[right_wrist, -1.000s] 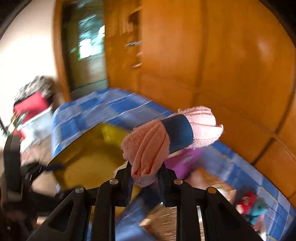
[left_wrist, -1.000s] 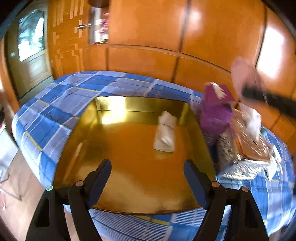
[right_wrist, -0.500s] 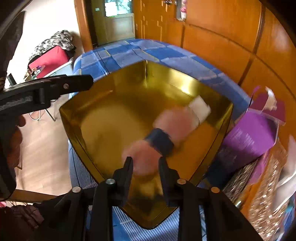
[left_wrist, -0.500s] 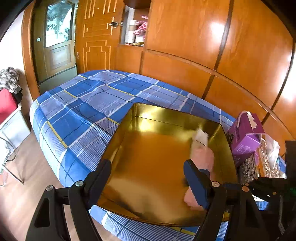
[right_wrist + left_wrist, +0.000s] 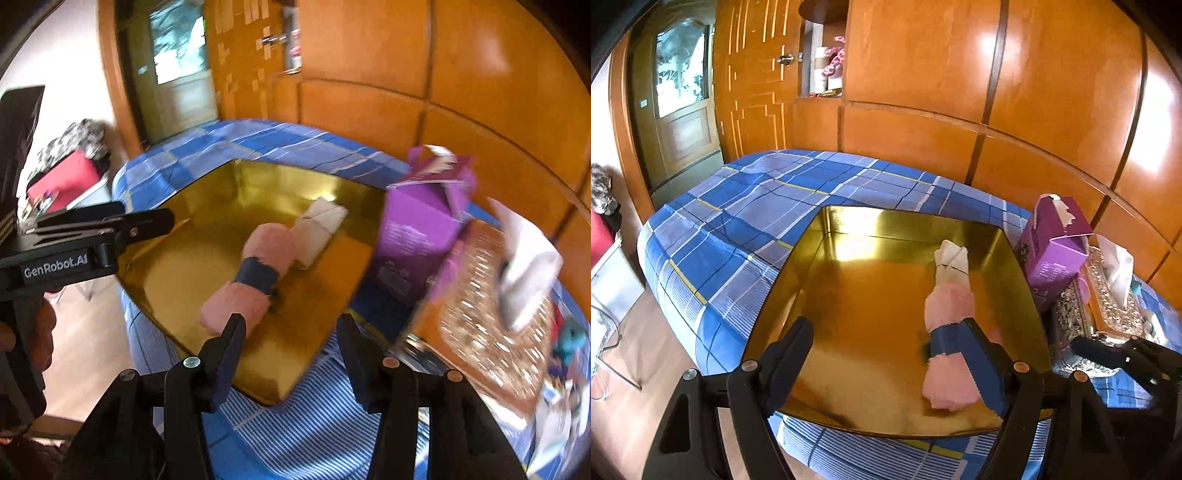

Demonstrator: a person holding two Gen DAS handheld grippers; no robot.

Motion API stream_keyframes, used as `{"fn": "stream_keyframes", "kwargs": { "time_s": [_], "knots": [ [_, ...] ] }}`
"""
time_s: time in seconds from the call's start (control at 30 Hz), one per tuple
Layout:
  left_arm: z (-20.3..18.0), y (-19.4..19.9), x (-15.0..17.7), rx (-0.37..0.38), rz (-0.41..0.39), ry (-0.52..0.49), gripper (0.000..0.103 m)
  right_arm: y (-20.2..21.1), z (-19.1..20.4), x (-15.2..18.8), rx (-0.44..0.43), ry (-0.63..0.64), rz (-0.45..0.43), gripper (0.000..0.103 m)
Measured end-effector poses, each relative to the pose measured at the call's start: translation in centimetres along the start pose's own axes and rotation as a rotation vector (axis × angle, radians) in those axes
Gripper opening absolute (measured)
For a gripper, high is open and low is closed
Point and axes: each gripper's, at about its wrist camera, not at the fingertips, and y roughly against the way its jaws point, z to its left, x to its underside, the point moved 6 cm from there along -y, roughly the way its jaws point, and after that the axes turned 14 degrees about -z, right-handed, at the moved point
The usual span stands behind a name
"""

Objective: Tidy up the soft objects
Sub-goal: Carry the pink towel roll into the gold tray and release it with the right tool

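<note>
Two claws | right claw opening, empty | pink towel roll just ahead in gold tray | left claw released

We read "GenRobot.AI" in pale letters on the black body of the left gripper, seen from the right wrist. We see small print on the purple box, too blurred to read.
</note>
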Motion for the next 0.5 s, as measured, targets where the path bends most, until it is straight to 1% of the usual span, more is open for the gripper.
{"fn": "stream_keyframes", "kwargs": {
  "time_s": [0.1, 0.3, 0.37, 0.43, 0.5],
  "knots": [
    [-0.8, 0.4, 0.0, 0.012, -0.005, -0.014, 0.081, 1.3, -1.3, 0.1, 0.039, -0.05, -0.034, 0.052],
    [-2.3, 0.7, 0.5, 0.037, 0.01, -0.042, 0.081, 3.8, -3.6, 0.6, 0.122, -0.09, -0.074, 0.053],
    [-2.7, 0.8, 0.7, 0.045, 0.016, -0.044, 0.081, 4.6, -4.6, 0.7, 0.148, -0.117, -0.093, 0.055],
    [-3.3, 0.8, 1.0, 0.058, 0.021, -0.05, 0.081, 5.4, -5.5, 0.8, 0.17, -0.137, -0.108, 0.061],
    [-3.8, 0.9, 1.1, 0.062, 0.021, -0.058, 0.081, 6.4, -6.6, 1.0, 0.209, -0.157, -0.136, 0.064]
  ]
}}
